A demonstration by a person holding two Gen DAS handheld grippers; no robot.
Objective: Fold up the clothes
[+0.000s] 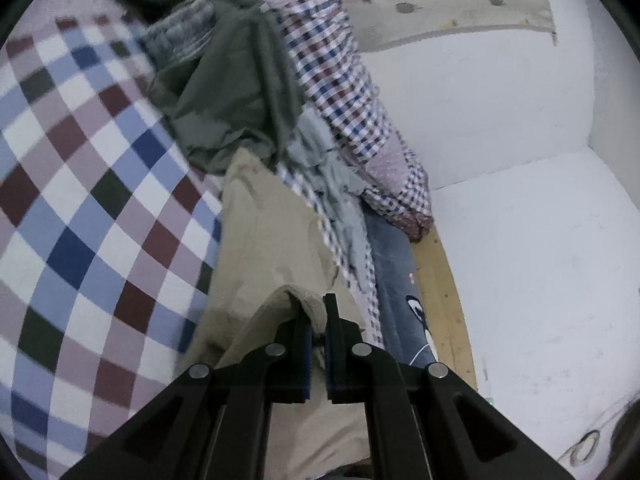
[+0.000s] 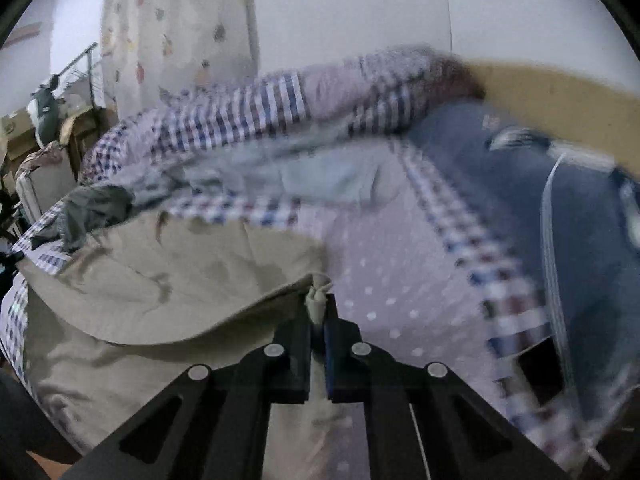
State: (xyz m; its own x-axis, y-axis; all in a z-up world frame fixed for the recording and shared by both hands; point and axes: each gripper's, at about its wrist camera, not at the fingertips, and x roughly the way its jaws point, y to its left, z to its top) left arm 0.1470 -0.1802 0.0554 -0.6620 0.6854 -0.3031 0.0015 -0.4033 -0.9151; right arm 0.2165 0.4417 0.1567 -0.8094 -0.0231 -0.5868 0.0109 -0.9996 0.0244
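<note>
A beige garment [image 1: 264,240] lies on a bed, over a checked blanket [image 1: 80,208]. My left gripper [image 1: 318,312] is shut on a folded edge of it, which drapes over the left finger. In the right wrist view the same beige garment [image 2: 172,280] spreads to the left, and my right gripper [image 2: 319,304] is shut on a bunched corner of it, lifted a little above a lilac dotted sheet [image 2: 392,280]. A dark green garment [image 1: 228,92] and a pale grey-blue one [image 1: 332,184] lie crumpled beyond the beige one.
A small-check quilt [image 1: 340,88] is rolled along the bed's far side by a white wall [image 1: 500,120]. A denim-blue cushion [image 2: 520,200] and a wooden bed rail [image 1: 440,300] border the right. Furniture and a drying rack [image 2: 76,64] stand at the far left.
</note>
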